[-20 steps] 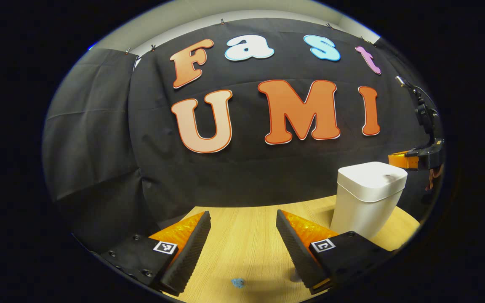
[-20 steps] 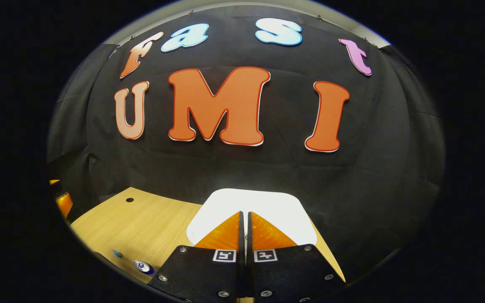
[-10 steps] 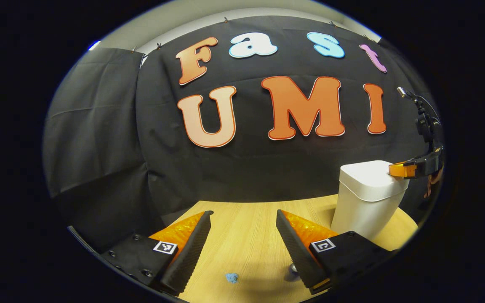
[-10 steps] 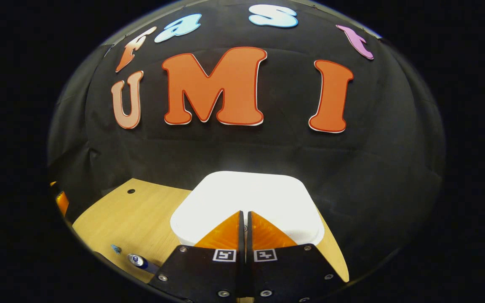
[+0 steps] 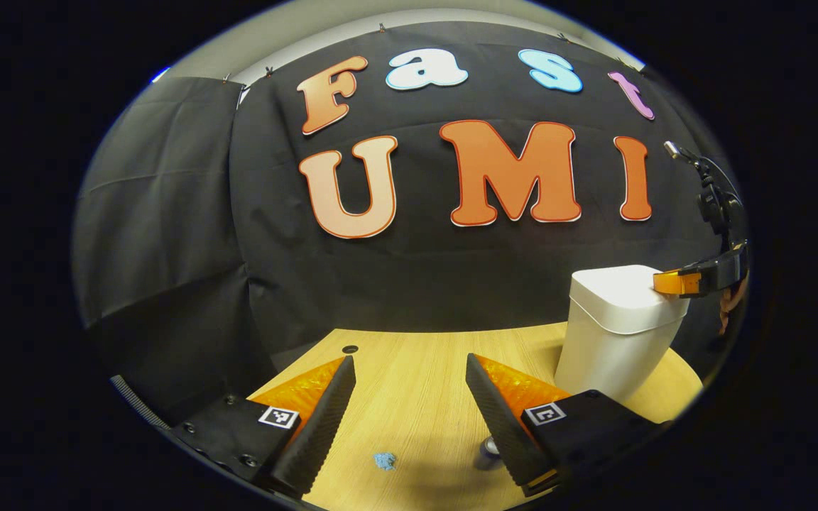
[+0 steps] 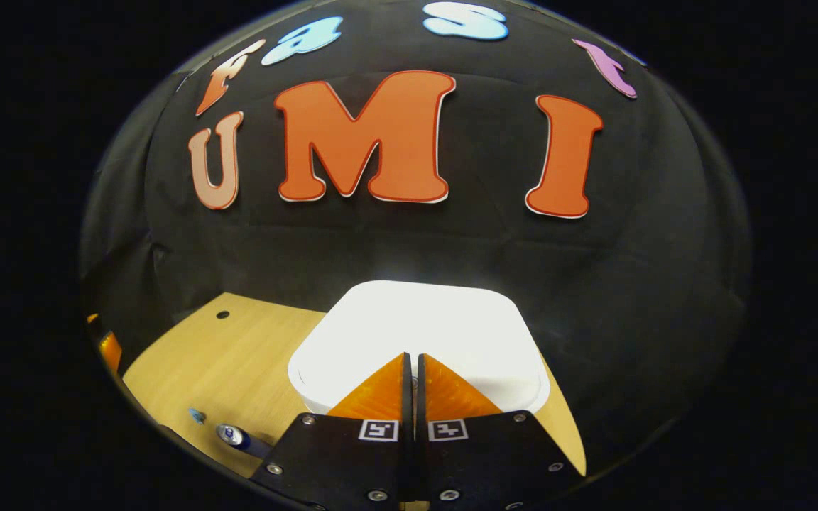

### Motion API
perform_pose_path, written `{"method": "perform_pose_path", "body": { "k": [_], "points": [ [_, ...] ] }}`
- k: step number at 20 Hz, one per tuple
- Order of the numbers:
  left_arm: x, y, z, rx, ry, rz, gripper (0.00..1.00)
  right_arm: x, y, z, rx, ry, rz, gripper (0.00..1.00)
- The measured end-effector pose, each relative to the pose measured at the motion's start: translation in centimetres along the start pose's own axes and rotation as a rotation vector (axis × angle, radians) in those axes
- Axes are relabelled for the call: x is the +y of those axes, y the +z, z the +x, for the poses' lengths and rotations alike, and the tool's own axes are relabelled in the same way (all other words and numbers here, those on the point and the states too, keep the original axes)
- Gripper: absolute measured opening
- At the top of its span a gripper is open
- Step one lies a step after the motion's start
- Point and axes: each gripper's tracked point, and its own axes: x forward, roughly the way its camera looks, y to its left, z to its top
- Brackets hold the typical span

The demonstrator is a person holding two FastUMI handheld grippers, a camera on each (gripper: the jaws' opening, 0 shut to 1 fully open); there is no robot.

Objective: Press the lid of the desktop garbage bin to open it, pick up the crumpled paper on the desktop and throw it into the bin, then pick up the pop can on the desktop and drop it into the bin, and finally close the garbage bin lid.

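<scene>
The white garbage bin [image 5: 615,333] stands on the wooden desk at the right, its lid [image 6: 420,333] down. My right gripper [image 6: 412,358] is shut with nothing between its fingers, and its tips rest on the near part of the lid; it also shows at the bin's right top edge in the left gripper view [image 5: 675,282]. My left gripper [image 5: 409,369] hangs open above the desk. A small blue crumpled paper [image 5: 384,461] lies between its fingers on the desk, and the pop can [image 5: 488,448] lies partly hidden behind its right finger. Paper [image 6: 197,416] and can [image 6: 233,435] also show low left.
The wooden desk [image 5: 416,369] has a small round hole [image 5: 349,349] near its back left edge. The black cloth wall stands close behind the desk and the bin. Part of a hand [image 5: 728,305] holds the right gripper at the far right.
The right gripper came down onto the bin lid, which looms larger in its view. The left gripper drew back a little, so paper and can show farther up the desk.
</scene>
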Motion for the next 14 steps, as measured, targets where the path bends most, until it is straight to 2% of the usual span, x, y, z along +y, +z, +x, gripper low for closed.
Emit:
{"method": "perform_pose_path", "body": {
  "k": [4, 7, 8, 9, 11, 14],
  "points": [
    [0.4, 0.2, 0.7, -0.012, -0.038, 0.009, 0.99, 0.0, 0.4, -0.4, 0.012, -0.011, 0.046, 0.01],
    [1.3, 0.6, 1.5, -0.026, -0.068, 0.014, 0.99, -0.5, 0.7, -0.5, 0.015, -0.056, 0.047, 0.01],
    [1.8, 0.7, 1.8, -0.03, -0.075, 0.013, 0.96, -0.5, 0.7, -0.6, 0.022, -0.066, 0.064, 0.01],
    [2.2, 0.8, 2.2, -0.033, -0.082, 0.012, 0.99, -0.6, 0.8, -0.7, 0.023, -0.075, 0.087, 0.01],
    [3.3, 0.7, 2.6, -0.035, -0.096, 0.006, 0.99, -0.5, 1.9, -1.2, -0.006, -0.093, 0.112, 0.01],
    [4.9, 0.7, 3.5, -0.044, -0.098, 0.016, 1.0, -0.4, 3.6, -2.3, -0.061, -0.138, 0.084, 0.01]
  ]
}}
